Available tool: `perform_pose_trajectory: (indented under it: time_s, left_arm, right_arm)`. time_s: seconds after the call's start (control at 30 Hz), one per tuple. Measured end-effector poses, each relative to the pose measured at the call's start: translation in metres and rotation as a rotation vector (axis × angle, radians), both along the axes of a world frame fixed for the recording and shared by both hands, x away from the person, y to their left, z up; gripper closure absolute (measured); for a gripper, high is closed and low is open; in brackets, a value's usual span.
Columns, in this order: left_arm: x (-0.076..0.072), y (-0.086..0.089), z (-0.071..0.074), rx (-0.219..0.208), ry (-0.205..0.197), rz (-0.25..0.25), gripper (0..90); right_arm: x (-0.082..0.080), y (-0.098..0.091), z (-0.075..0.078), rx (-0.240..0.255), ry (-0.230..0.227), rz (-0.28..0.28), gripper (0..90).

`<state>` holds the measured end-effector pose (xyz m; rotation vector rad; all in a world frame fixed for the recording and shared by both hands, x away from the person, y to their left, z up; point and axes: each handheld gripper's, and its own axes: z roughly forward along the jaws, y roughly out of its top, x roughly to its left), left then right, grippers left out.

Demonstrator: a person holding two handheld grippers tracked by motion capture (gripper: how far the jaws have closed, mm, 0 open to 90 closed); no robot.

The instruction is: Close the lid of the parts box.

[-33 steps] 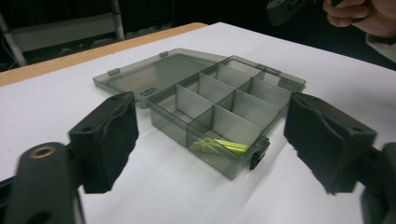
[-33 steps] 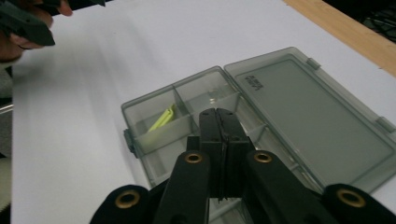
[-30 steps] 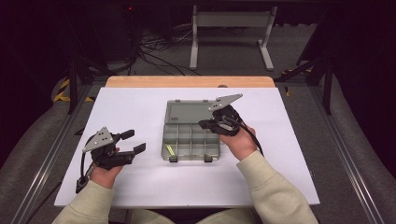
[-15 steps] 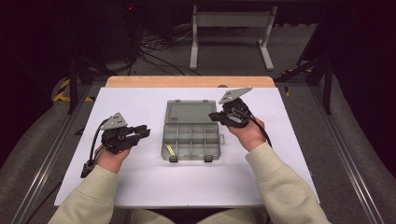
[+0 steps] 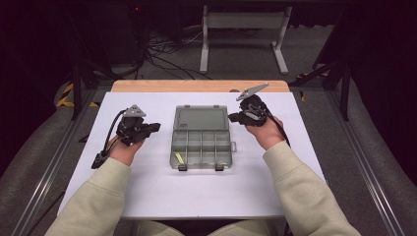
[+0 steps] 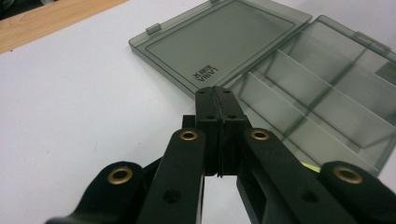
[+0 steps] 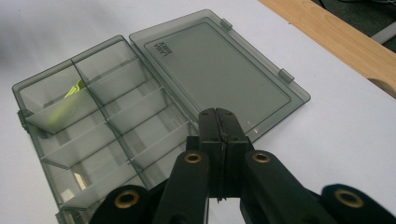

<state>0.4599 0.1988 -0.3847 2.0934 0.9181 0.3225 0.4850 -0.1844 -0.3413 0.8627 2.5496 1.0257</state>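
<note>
Lying open: smoky translucent compartment box [image 5: 201, 137], lid [image 5: 201, 118] flat.

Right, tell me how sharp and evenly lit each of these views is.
High view: table bright, surroundings dark, slightly soft throughout. Left gripper view: organizer box lid print crisp, sheen on the lid, left claw black and low on detail. Right gripper view: top-left corner smeared, yellow item soft behind tinted plastic.

Bright, even overhead light; dark surroundings.

Box [image 6: 327, 93] cut off at right edge; yellow item [image 5: 180, 157] too small to identify.
</note>
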Motion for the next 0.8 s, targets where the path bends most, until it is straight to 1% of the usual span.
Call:
perform_pose_trajectory:
  time_s: [0.03,0.1,0.2,0.23,0.33,0.37,0.4,0.47,0.5,0.57,0.63,0.67,0.8]
  left_arm:
    - [0.000,0.000,0.000,0.000,0.000,0.000,89.6]
    - [0.007,-0.001,0.001,0.007,0.004,0.009,89.6]
    - [0.017,-0.006,0.003,0.023,0.022,0.018,89.6]
    - [0.020,-0.007,0.004,0.032,0.020,0.020,89.6]
    - [0.029,-0.013,0.004,0.051,0.035,0.020,89.6]
    - [0.032,-0.015,0.004,0.064,0.033,0.020,89.6]
    - [0.034,-0.016,0.004,0.067,0.034,0.025,89.6]
    - [0.036,-0.017,0.004,0.063,0.037,0.029,89.6]
    - [0.039,-0.017,0.004,0.069,0.043,0.027,89.6]
    - [0.045,-0.018,0.004,0.059,0.054,0.034,89.6]
    - [0.050,-0.017,0.004,0.064,0.070,0.046,89.6]
    - [0.053,-0.017,0.004,0.074,0.067,0.055,89.6]
    - [0.061,-0.016,0.001,0.074,0.086,0.070,89.6]
  right_arm:
    - [0.000,0.000,0.000,0.000,0.000,0.000,90.0]
    - [0.004,-0.001,-0.002,-0.011,0.001,-0.004,90.0]
    - [0.010,-0.002,-0.003,-0.016,0.000,-0.005,90.0]
    - [0.012,-0.002,-0.003,-0.019,0.000,-0.008,90.0]
    - [0.020,-0.003,-0.006,-0.026,0.012,-0.022,90.0]
    - [0.023,-0.003,-0.007,-0.030,0.016,-0.017,90.0]
    - [0.026,-0.003,-0.007,-0.031,0.022,-0.022,90.0]
    - [0.028,-0.004,-0.008,-0.034,0.023,-0.025,90.0]
    - [0.030,-0.004,-0.009,-0.036,0.025,-0.027,90.0]
    - [0.033,-0.004,-0.010,-0.035,0.024,-0.031,90.0]
    - [0.037,-0.004,-0.011,-0.035,0.021,-0.029,90.0]
    - [0.038,-0.004,-0.012,-0.039,0.021,-0.027,90.0]
    - [0.042,-0.005,-0.012,-0.042,0.022,-0.023,90.0]
